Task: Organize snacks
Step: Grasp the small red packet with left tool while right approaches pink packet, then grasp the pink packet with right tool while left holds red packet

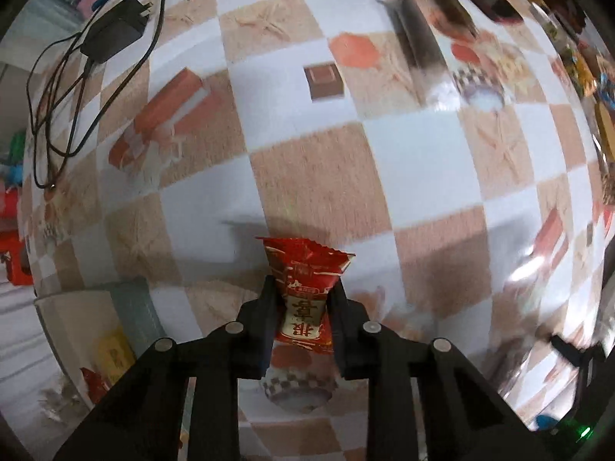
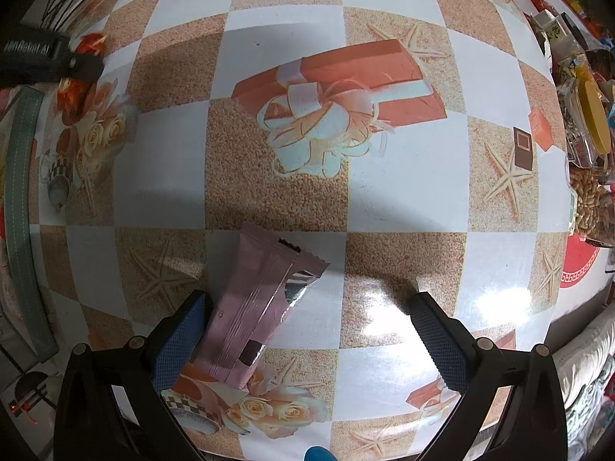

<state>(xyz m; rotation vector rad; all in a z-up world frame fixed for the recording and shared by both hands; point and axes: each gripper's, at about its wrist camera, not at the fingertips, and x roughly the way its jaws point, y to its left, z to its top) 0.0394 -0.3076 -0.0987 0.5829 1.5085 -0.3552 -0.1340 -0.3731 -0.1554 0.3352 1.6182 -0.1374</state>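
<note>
Left gripper (image 1: 303,288) is pinching a red snack (image 1: 305,292); right gripper (image 2: 307,307) is gaping wide, pink bar (image 2: 257,303) lying at its 9 o'clock finger.

A snack packet (image 1: 307,288) sits between the two fingers of the left hand-held gripper (image 1: 303,296), above the counter (image 1: 423,161). A charger with its cable (image 1: 111,34) lies far left on the counter. In the right wrist view, a wrapper (image 2: 253,307) lies on the counter against the left finger of the right hand-held gripper (image 2: 307,326), apart from the right finger. Jars and packets (image 2: 588,134) crowd the counter's right edge.
</note>
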